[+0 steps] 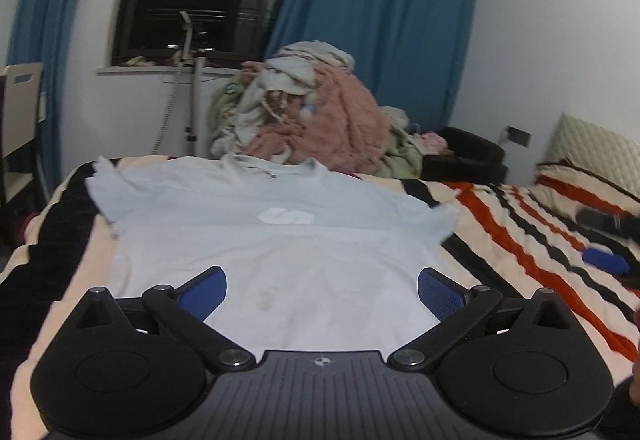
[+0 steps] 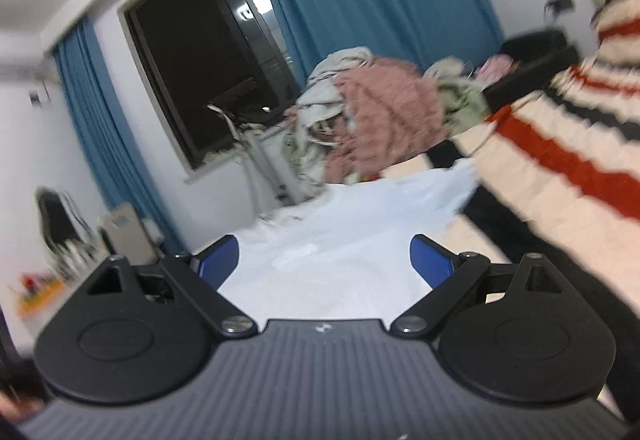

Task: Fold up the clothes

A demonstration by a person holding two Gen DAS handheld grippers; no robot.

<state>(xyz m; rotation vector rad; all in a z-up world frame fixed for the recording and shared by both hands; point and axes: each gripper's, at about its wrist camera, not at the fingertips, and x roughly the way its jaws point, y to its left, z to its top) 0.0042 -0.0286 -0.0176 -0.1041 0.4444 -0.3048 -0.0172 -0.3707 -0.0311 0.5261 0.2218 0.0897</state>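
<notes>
A pale blue and white T-shirt (image 1: 276, 240) lies spread flat on the striped bed, collar at the far end, sleeves out to both sides, a white logo on the chest. My left gripper (image 1: 322, 290) is open and empty, hovering over the shirt's lower hem. In the right wrist view the same T-shirt (image 2: 344, 232) shows tilted and blurred. My right gripper (image 2: 324, 260) is open and empty above the shirt's lower part. Neither gripper touches the fabric that I can see.
A striped blanket (image 1: 520, 236) in cream, red and black covers the bed. A heap of unfolded clothes (image 1: 312, 111) sits beyond the shirt's collar. A blue object (image 1: 606, 260) lies on the blanket at right. A window, blue curtains and a stand (image 1: 192, 79) are behind.
</notes>
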